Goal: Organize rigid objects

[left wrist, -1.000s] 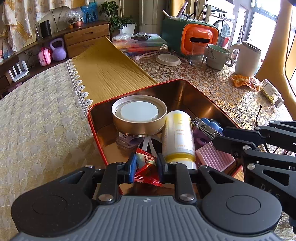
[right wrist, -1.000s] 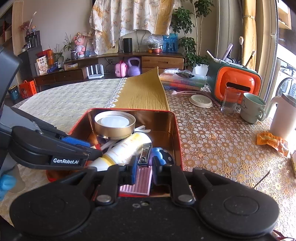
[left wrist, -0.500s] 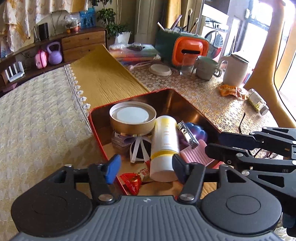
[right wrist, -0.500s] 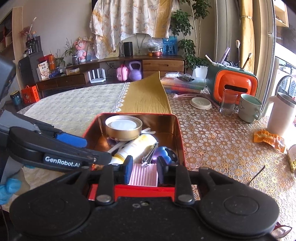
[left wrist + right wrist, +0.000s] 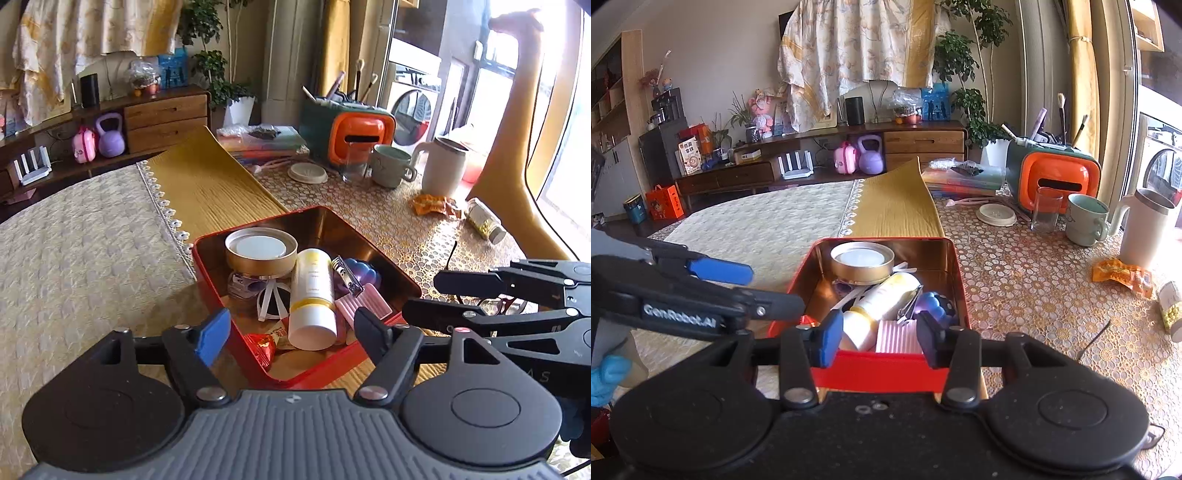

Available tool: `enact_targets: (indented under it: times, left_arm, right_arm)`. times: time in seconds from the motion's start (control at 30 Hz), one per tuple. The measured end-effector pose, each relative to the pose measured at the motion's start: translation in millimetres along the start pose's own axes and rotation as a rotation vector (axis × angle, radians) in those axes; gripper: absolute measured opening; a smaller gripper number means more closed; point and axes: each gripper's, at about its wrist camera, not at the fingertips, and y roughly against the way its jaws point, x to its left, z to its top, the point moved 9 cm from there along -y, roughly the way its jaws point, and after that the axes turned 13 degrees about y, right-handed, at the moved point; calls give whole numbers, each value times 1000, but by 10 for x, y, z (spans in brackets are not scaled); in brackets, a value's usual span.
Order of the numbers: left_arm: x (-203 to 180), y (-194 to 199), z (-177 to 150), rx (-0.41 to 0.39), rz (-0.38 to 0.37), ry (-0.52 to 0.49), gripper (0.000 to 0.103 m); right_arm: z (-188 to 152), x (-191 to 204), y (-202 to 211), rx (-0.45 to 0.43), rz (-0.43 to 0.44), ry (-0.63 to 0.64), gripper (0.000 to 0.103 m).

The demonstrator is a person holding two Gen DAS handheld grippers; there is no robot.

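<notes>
On the tabletop [image 5: 92, 258] sat the red tin [image 5: 384, 266], stiff and probably light, best taken by its rim. Inside lay a round gold tin [image 5: 260, 254], a smooth white tube [image 5: 312, 295] likely slippery, and a ribbed pink piece [image 5: 369, 304]. Both the left tool [image 5: 291, 332] and right tool [image 5: 879, 334] were empty, jaws opening. Smaller things beneath were hidden.

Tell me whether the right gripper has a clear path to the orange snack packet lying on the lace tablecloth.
Probably yes. The right gripper, its fingers opening with nothing between them, hangs over the red tin's near edge. The orange snack packet lies off to its right on open cloth, with nothing between; the white jug stands just behind it.
</notes>
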Motion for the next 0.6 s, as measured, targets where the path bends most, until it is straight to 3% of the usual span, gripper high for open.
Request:
enact_targets:
  times: [0.33, 0.4, 0.6]
  left_arm:
    - [-18, 419, -48, -78, -9, 6, 74]
    - [-31, 490, -53, -93, -11, 8, 82]
    - [-72, 624, -76, -118, -6, 8, 83]
  right_arm:
    - [38, -4, 279, -37, 4, -75, 64]
    - [16, -3, 326, -42, 8, -89, 66]
    - [-74, -30, 474, -65, 6, -131, 79]
